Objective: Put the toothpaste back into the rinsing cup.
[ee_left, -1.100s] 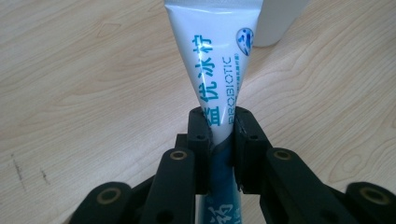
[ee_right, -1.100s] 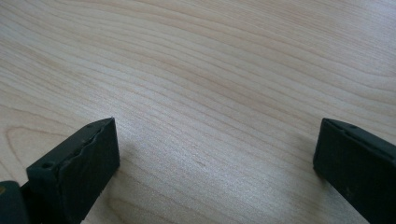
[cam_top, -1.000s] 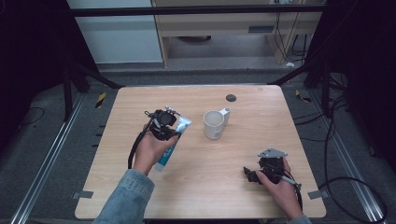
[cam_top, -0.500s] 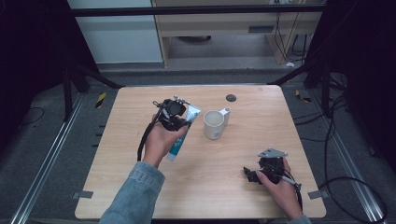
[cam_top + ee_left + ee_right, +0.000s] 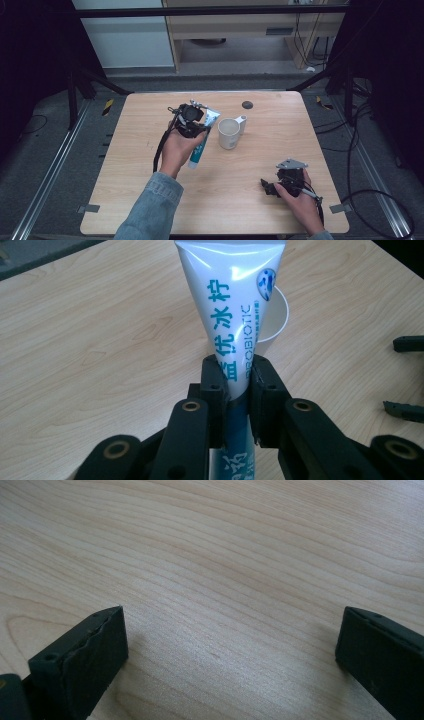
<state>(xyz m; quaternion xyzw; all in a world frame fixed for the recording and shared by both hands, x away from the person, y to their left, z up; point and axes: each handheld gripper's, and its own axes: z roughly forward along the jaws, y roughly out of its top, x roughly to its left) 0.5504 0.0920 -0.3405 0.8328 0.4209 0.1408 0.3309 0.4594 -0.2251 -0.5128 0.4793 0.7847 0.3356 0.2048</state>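
High view: the left gripper (image 5: 192,120) is clamped on a toothpaste tube (image 5: 201,145) and holds it above the wooden table (image 5: 150,200), just left of a white mug (image 5: 229,133). The flat crimped end of the tube points toward the mug; the cap end hangs back toward the person's left hand (image 5: 177,150). The right gripper (image 5: 270,186) rests low over the table near the front right corner, well apart from both items. A small dark disc (image 5: 247,104) lies beyond the mug.

Left gripper view: the jaws pinch the toothpaste tube (image 5: 235,320) across its narrow lower body, with most of its length projecting beyond the pads. The mug (image 5: 276,315) sits directly behind the tube's far end.

- Risk: the grip sits on soft, glossy plastic; the tube may slide or pivot between the pads if swung quickly.
- Risk: the long overhang may strike the mug rim and tip or push the mug, which nothing steadies.
- Risk: excess squeeze may deform the tube or force paste toward the cap.

Right gripper view: the jaws stand spread wide over bare table (image 5: 225,580), holding nothing. The idle gripper is too far off to brace the mug.
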